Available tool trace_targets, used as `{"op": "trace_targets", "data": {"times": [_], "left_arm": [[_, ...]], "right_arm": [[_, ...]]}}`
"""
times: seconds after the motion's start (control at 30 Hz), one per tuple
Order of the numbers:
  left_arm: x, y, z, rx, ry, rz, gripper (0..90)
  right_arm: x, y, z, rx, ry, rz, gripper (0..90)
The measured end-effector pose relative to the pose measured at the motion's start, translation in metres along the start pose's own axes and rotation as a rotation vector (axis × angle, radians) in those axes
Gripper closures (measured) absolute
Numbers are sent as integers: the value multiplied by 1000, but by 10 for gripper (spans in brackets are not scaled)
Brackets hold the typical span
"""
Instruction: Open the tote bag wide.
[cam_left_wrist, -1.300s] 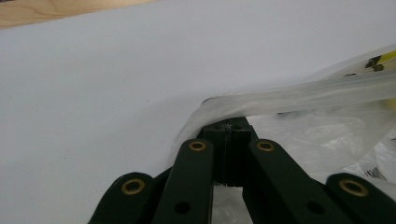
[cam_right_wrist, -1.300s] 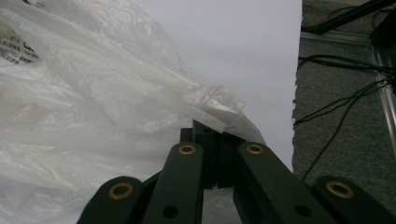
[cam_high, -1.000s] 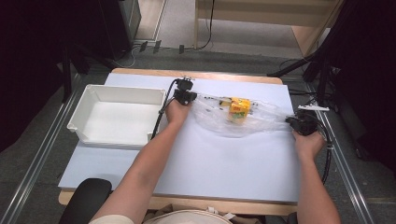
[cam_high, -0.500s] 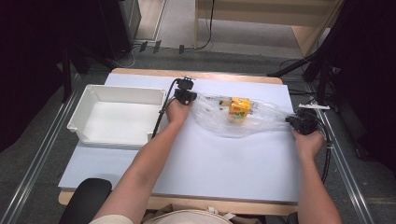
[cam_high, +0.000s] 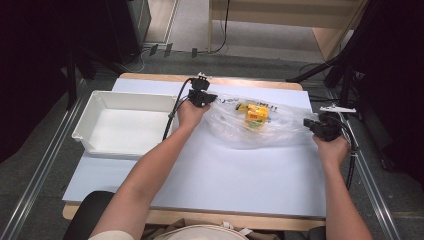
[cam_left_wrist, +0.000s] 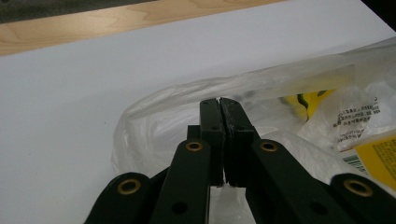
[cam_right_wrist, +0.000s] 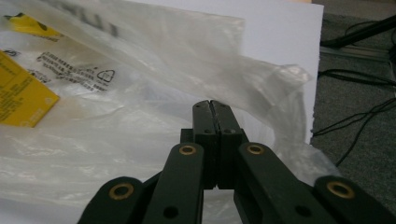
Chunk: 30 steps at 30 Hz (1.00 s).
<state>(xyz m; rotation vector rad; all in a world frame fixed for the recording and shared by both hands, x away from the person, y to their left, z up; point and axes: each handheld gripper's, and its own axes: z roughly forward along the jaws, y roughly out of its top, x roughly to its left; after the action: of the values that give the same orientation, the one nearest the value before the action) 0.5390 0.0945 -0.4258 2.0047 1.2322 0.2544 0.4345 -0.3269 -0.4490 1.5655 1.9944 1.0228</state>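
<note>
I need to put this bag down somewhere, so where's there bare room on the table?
The widest free patch is the near half of the white table sheet, between the two forearms. The white bin at the left has a bare floor. The far strip is crowded: the plastic bag with its yellow packet spans from left gripper to right gripper.

Tray (cam_high: 125, 131) left of bag (cam_high: 252, 127) on table (cam_high: 225, 175)

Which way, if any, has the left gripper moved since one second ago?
Yes, slightly: in the high view the left gripper, shut on the plastic bag, now shows nearer the table's far wooden edge, so it was probably lifted.
</note>
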Motion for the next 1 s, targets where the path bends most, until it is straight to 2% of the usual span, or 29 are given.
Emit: {"op": "trace_targets", "data": {"times": [0.07,0.23,0.3,0.33,0.37,0.43,0.47,0.5,0.53,0.57,0.6,0.63,0.67,0.7,0.73,0.77,0.87,1.0], "left_arm": [[-4,3,-3,-4,7,23,893],[-8,9,-9,-3,-9,34,891],[-11,10,-11,2,-24,48,870],[-12,11,-12,3,-37,48,821],[-12,12,-14,12,-53,50,812],[-13,12,-15,8,-55,57,794],[-13,12,-16,6,-65,60,730],[-13,13,-16,15,-85,57,730],[-13,13,-16,26,-101,50,634],[-13,14,-16,38,-111,62,600],[-15,14,-17,45,-116,66,600],[-16,15,-17,51,-114,76,540],[-18,15,-18,50,-111,90,540],[-20,16,-19,49,-109,102,508],[-21,16,-20,48,-114,96,442],[-21,17,-21,50,-125,84,442],[-25,19,-26,33,-121,109,438],[-33,22,-32,39,-130,130,451]], "right_arm": [[2,1,0,0,7,-1,900],[14,9,0,6,34,-25,900],[18,12,1,8,50,-33,900],[23,15,2,6,59,-44,900],[25,16,2,9,65,-48,900],[27,17,3,12,67,-48,900],[30,18,3,13,75,-60,900],[30,18,3,13,75,-60,900],[33,20,3,11,84,-62,900],[35,20,3,13,84,-67,900],[35,20,3,13,84,-67,900],[38,22,2,11,95,-69,900],[38,22,2,11,95,-69,900],[39,24,2,10,97,-73,900],[41,26,2,15,108,-78,900],[41,26,2,15,108,-78,900],[45,29,2,16,128,-78,900],[52,35,0,12,150,-95,855]]}}
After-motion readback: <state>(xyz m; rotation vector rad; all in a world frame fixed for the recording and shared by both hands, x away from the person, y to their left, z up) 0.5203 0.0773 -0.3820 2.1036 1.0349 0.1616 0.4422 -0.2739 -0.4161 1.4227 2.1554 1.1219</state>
